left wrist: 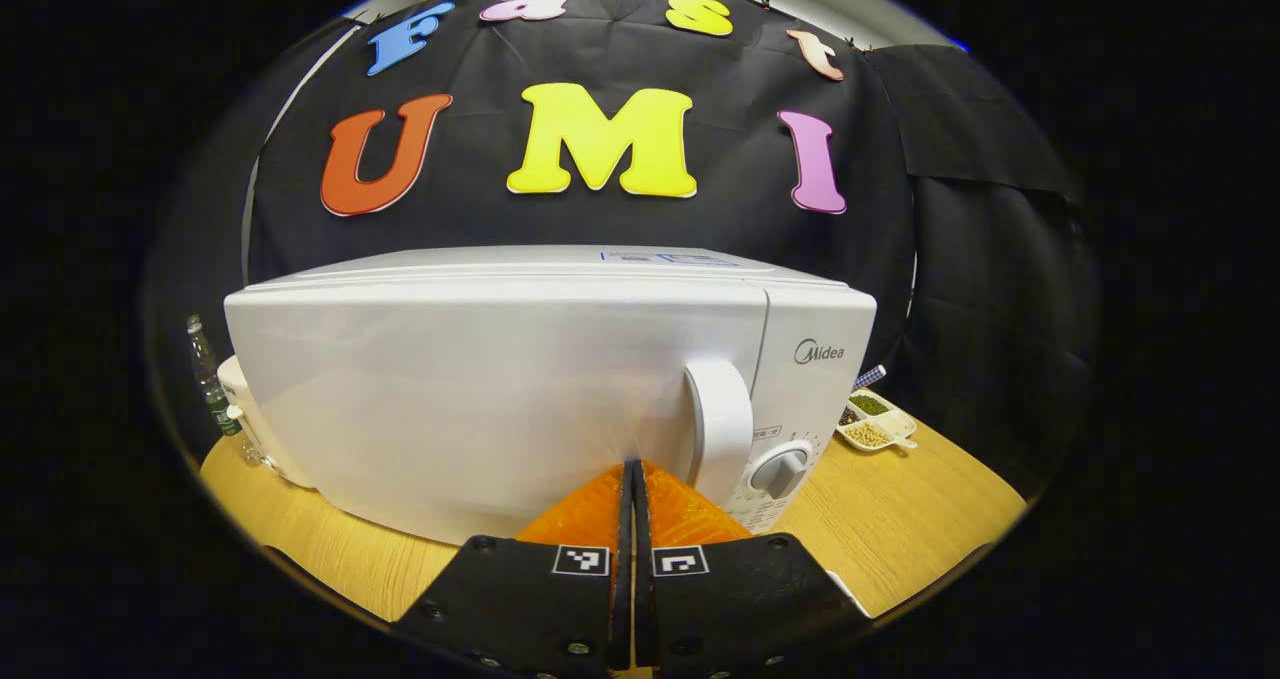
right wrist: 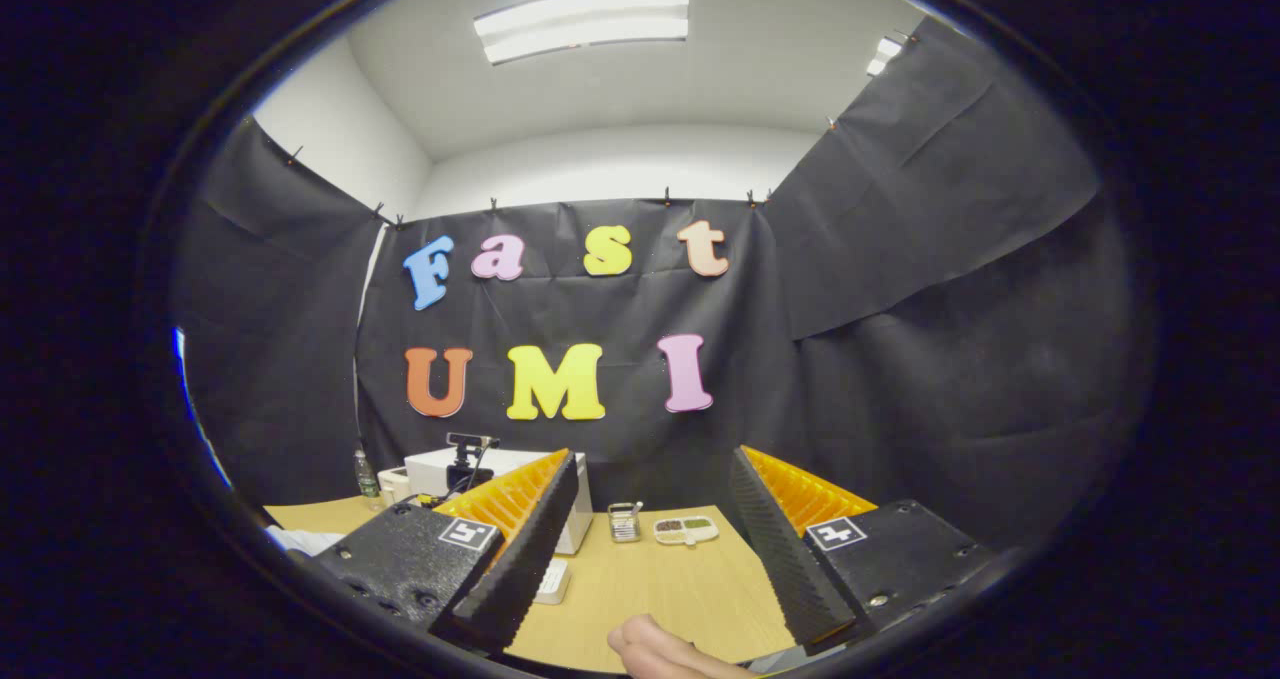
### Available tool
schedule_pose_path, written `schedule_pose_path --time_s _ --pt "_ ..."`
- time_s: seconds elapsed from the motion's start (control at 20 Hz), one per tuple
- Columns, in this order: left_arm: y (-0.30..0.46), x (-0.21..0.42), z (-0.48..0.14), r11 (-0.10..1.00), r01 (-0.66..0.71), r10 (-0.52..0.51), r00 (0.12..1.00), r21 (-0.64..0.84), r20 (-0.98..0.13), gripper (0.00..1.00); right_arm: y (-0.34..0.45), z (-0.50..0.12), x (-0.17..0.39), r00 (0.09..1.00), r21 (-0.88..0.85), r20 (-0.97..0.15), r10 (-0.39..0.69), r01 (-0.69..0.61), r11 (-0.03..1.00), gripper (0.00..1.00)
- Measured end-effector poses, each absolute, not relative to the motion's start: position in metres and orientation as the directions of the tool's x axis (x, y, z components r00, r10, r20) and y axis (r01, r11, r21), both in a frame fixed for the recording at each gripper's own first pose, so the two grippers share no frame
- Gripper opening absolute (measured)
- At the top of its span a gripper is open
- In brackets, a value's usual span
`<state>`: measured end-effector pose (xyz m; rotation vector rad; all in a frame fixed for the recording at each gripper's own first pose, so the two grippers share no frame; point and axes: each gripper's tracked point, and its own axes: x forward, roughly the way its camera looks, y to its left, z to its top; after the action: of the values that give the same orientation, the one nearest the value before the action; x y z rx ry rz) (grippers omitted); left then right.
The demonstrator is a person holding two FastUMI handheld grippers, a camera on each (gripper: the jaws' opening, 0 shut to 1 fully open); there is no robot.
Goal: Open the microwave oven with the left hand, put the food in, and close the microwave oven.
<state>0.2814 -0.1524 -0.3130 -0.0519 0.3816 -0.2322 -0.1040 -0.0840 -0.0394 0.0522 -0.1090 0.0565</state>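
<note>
In the left gripper view you face the white box-shaped microwave oven (left wrist: 520,379), which stands on the light wooden table (left wrist: 900,519). Its door is closed, so what is inside cannot be seen. The curved white door handle (left wrist: 722,429) sits at the right side of the door, and the round grey dial (left wrist: 780,471) is just to the right of the handle, lower on the control panel. To the right of the oven, near the back of the table, lies a small white divided dish (left wrist: 878,423); its compartments hold green, dark and pale grains or beans, one kind in each. At the left of the oven stands a clear plastic bottle (left wrist: 208,374); what it holds you cannot tell.

Your left gripper (left wrist: 634,474) has its two fingers pressed together with nothing between them. Its tips point at the oven door, just left of the handle and very near the door surface; whether they touch it is not clear.

In the right gripper view your right gripper (right wrist: 650,489) is wide open and holds nothing. It is well apart from the oven and hangs above the table, pointing to the back wall. A part of a hand (right wrist: 665,649) shows at the bottom edge between its fingers.
</note>
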Motion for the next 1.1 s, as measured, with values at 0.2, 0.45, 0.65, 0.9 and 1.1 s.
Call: schedule_pose_path --time_s 0.2,0.45,0.65,0.9,1.1 --pt "-0.14 0.264 -0.299 0.976 0.211 -0.219 0.913 -0.061 -0.345 0.01 -0.07 -0.053 -0.097 0.995 0.053 0.076 0.065 -0.069 0.996 0.97" --pt "-0.123 0.23 -0.258 0.98 0.176 -0.196 0.938 -0.095 -0.286 0.94 -0.06 -0.064 -0.084 0.998 0.052 0.033 0.062 -0.064 0.997 0.97" --pt "-0.114 0.19 -0.213 0.975 0.185 -0.21 0.948 -0.123 -0.24 0.94 -0.052 -0.066 -0.078 0.998 0.053 0.014 0.058 -0.058 0.997 0.97" --pt "-0.107 0.124 -0.145 0.969 0.188 -0.215 0.962 -0.162 -0.169 0.93 -0.051 -0.067 -0.072 0.999 0.064 0.002 0.044 -0.044 0.997 0.97" --pt "-0.094 0.071 -0.09 0.977 0.176 -0.187 0.978 -0.119 -0.093 0.93 -0.051 -0.067 -0.069 0.999 0.056 -0.008 0.031 -0.03 0.998 0.97"
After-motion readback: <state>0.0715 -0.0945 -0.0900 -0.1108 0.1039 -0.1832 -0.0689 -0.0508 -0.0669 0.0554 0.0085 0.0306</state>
